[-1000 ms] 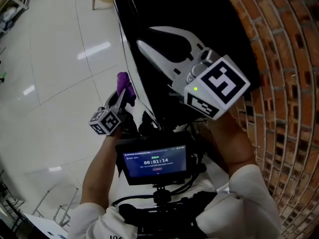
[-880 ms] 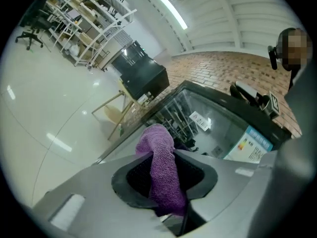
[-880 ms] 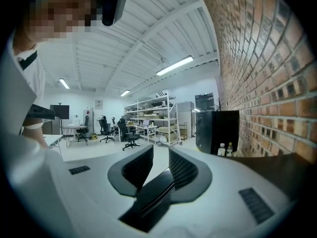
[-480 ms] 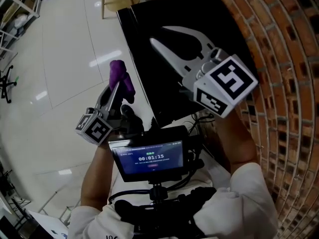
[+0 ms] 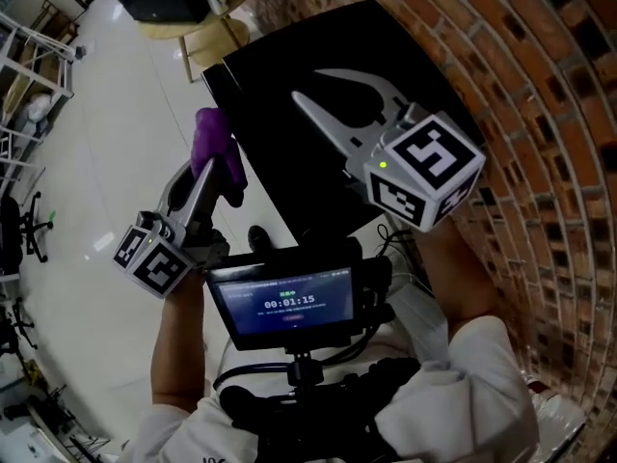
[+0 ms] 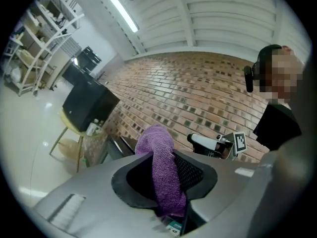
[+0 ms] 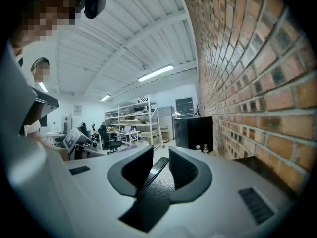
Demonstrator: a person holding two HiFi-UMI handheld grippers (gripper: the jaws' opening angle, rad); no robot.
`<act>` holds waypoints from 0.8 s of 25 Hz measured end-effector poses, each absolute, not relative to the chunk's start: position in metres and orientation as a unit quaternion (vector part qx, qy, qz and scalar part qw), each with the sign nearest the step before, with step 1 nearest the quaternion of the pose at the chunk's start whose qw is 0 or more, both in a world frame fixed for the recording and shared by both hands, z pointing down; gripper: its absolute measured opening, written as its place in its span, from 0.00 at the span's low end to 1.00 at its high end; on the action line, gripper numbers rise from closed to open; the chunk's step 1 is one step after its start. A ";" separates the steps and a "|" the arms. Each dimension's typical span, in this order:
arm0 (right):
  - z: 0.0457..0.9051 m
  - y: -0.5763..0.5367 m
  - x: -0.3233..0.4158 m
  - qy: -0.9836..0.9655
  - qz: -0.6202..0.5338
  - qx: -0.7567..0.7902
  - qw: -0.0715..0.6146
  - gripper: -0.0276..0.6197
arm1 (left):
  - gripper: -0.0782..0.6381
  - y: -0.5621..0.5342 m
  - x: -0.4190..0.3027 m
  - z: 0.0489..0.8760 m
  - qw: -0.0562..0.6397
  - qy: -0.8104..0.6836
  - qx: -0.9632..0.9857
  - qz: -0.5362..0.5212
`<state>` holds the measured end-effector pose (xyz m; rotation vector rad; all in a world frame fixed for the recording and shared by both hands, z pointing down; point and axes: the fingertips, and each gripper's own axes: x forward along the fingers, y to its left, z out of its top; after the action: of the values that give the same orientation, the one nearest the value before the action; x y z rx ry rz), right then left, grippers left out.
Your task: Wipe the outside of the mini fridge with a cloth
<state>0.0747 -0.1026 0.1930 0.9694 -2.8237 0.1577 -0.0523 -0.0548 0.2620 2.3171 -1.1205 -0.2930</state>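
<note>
The black mini fridge (image 5: 275,152) stands against the brick wall, and I look down on its top. My left gripper (image 5: 207,167) is at the fridge's left side, shut on a purple cloth (image 5: 214,148). The cloth sits by the fridge's upper left edge. In the left gripper view the cloth (image 6: 161,167) hangs bunched between the jaws, with the fridge (image 6: 119,145) behind it. My right gripper (image 5: 313,85) hovers over the fridge top, open with nothing between its fingers. Its own view shows the fridge's top edge (image 7: 158,187) through the gap between the jaws.
A brick wall (image 5: 540,162) runs along the right. Behind the fridge stands a stool (image 5: 217,37) with bottles and a black box (image 6: 89,103). Metal shelves (image 5: 29,56) are at the far left across the shiny white floor (image 5: 106,162). A chest-mounted screen (image 5: 284,302) covers the near view.
The left gripper with the purple cloth has slid farther along the fridge's left side, towards its far corner. The head view has tilted up. The right gripper stays over the top.
</note>
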 end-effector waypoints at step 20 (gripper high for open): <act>0.195 -0.130 0.110 -0.755 0.091 0.647 0.049 0.18 | 0.27 -0.147 0.025 0.215 0.181 -0.045 0.981 0.058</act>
<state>0.1101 -0.1297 0.1952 1.9711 -2.3018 0.2763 0.0254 -0.1474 0.2154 2.7690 -0.1257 0.1642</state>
